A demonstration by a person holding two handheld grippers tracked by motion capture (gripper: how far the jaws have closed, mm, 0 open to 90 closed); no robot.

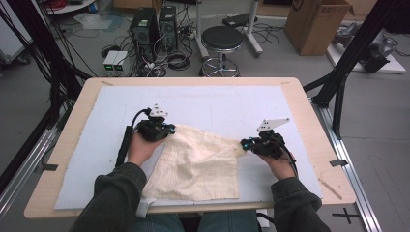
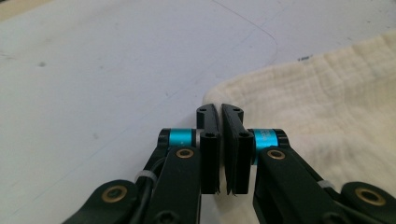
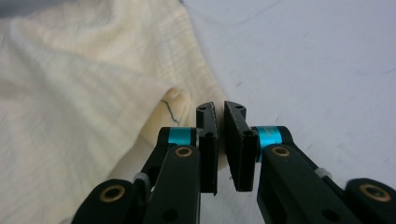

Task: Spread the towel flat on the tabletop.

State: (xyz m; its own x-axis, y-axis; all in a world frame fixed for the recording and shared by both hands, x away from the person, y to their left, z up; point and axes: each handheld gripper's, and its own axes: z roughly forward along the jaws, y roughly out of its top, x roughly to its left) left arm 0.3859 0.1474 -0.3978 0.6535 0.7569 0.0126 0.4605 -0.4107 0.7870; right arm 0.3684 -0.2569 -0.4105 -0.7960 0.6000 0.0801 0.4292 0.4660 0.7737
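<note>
Cream muslin cloth (image 1: 196, 164) lies rumpled on the white mat (image 1: 92, 145) of the table (image 1: 309, 121), its near edge at the person's side and its far corners drawn out left and right. Each far corner meets one pair of tongs. Left of the cloth, the left tongs (image 2: 220, 112) are clenched, their tips at the cloth's rounded corner; whether fabric is pinched between them I cannot tell. Right of the cloth, the right tongs (image 3: 220, 109) are clenched too, with the corner lying just behind and under the tips. Between the hands the far edge sags, so the cloth's long line runs hand to hand, and each hand is nearest its own corner.
</note>
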